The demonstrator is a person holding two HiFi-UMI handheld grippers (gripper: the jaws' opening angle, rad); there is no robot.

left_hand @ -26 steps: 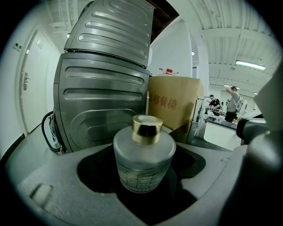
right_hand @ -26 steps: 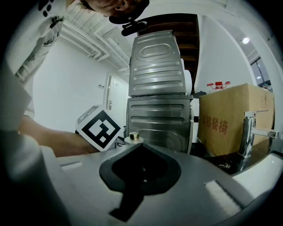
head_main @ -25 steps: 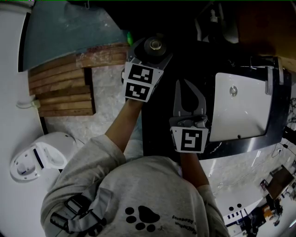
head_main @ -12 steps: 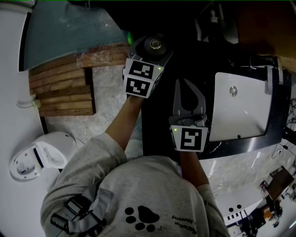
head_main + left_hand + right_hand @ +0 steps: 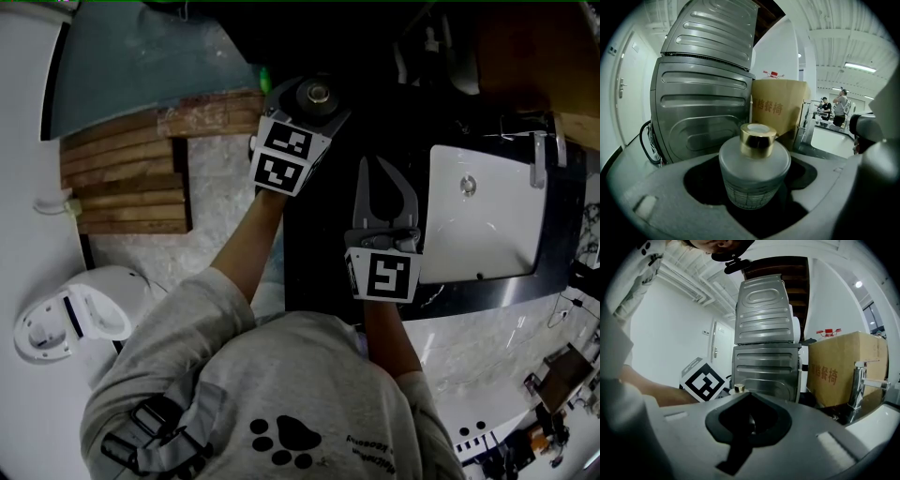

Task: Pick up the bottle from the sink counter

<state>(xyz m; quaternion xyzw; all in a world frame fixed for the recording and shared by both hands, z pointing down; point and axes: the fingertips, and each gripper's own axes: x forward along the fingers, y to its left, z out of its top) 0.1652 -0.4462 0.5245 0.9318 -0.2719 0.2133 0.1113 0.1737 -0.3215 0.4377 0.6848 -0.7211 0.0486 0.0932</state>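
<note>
The dark tabletop point(image 5: 317, 246) fills the middle of the head view. Its left edge runs beside a pale floor and a stack of wooden slats point(image 5: 122, 183) at the left of the frame. A white basin point(image 5: 483, 220) is sunk into its right side, with a faucet point(image 5: 538, 157) at the basin's upper right corner. Between basin and left edge lies a bare dark strip, and both grippers work in that strip.

The left gripper point(image 5: 309, 94) sits at the top middle, close to the tabletop's left edge. Its fingers point(image 5: 661, 197) are clenched on the bottle point(image 5: 753, 176), a frosted round body with a gold cap point(image 5: 758, 139), held upright in the notch between them. Whether its base touches the tabletop cannot be told. Behind it in the left gripper view stands a ribbed metal appliance point(image 5: 701, 112), with a cardboard box point(image 5: 780, 105) just to its right.

The right gripper point(image 5: 377, 169) hovers lower, between the bottle and the basin, fingers point(image 5: 825, 437) pressed together on nothing.
</note>
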